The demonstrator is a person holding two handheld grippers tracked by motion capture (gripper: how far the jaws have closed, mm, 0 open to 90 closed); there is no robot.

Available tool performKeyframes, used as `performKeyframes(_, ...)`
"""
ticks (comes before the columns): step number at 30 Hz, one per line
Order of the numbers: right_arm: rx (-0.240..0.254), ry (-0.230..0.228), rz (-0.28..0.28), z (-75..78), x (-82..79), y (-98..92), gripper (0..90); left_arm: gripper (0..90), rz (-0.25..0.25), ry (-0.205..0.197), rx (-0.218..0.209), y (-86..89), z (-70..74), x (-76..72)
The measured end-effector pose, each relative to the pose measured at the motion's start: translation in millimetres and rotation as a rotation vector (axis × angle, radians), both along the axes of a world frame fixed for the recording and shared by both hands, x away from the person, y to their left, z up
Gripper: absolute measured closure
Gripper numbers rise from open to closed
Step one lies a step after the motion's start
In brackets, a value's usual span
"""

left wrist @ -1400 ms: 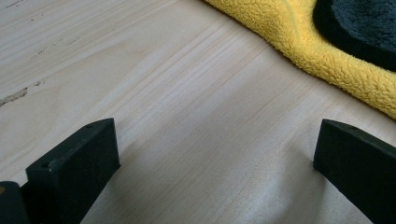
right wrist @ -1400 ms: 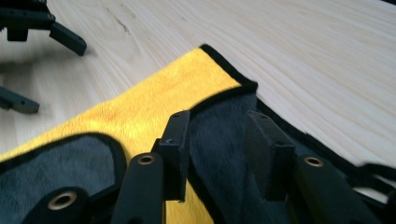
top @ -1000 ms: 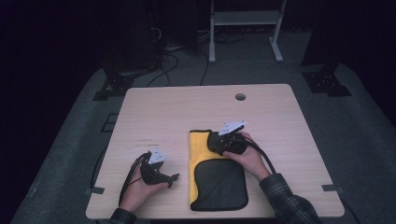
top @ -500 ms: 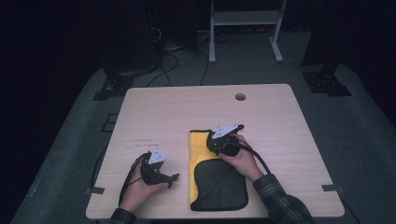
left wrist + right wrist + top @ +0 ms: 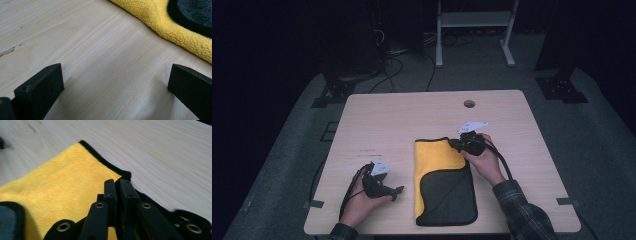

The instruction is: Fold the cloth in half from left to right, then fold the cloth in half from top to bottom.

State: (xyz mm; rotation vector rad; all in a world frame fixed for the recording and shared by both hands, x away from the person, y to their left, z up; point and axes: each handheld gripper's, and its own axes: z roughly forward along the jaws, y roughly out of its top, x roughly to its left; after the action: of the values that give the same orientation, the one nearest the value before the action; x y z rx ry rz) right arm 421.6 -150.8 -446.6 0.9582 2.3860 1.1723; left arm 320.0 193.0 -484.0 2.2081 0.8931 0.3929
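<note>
Since the two earlier high-view pictures the right gripper (image 5: 458, 143) has slid toward the upper right of the frame, out to the far right corner of the yellow fleece cloth with the black backing and black bound edge (image 5: 438, 156), and its jaws have just been closing with that corner between them. In the right gripper view the two black jaws stand pressed almost together at lower centre, and the cloth's black hem runs straight in between them, so they are pinching the corner edge rather than lying on top of it. I judge this to mean that the grasp for the next fold is made: the near half of the cloth is already turned over, its dark charcoal side (image 5: 446, 196) facing up in the lower middle of the high view, and the yellow half above it is what remains to bring over. The cloth lies flat on the pale wooden table (image 5: 412, 115), a little right of centre and toward the bottom edge of the frame. The left gripper (image 5: 396, 192) has kept its place at the lower left, on the table well to the left of the cloth and apart from it; in the left gripper view its jaws are spread wide at the two bottom corners with bare wood between them, touching nothing, and the cloth's yellow pile (image 5: 160, 20) crosses the upper right of that picture.
</note>
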Motion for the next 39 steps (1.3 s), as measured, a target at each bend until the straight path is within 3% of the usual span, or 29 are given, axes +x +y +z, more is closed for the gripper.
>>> performKeyframes(6,-0.005,0.024,-0.073,-5.4,11.6,-14.2,83.5,0.0,0.003,0.0,-0.001,0.2,-0.1,0.1)
performKeyframes(11,-0.044,0.041,-0.13,-14.9,22.1,-18.4,85.7,0.0,0.003,-0.001,-0.001,0.1,-0.1,0.1)
performKeyframes(12,-0.062,0.035,-0.146,-16.5,23.5,-19.3,84.0,0.0,0.003,0.0,-0.001,0.1,-0.1,0.1)
performKeyframes(18,-0.024,0.039,-0.168,-16.6,23.9,-30.2,71.6,0.0,0.003,0.0,-0.001,0.1,-0.1,0.1)
performKeyframes(21,0.011,0.048,-0.145,-11.2,17.0,-34.9,64.6,0.0,0.003,0.0,0.0,0.1,-0.1,0.1)
performKeyframes(24,0.016,0.055,-0.102,-5.9,6.5,-35.0,59.6,0.0,0.003,-0.001,-0.001,0.1,-0.1,0.1)
performKeyframes(31,0.067,0.05,-0.029,1.6,-20.6,-34.5,58.8,0.0,0.004,0.0,0.0,0.1,0.0,0.1)
performKeyframes(39,0.096,0.058,0.105,4.7,-59.6,-10.9,57.9,0.0,0.004,0.0,0.0,0.1,0.0,0.1)
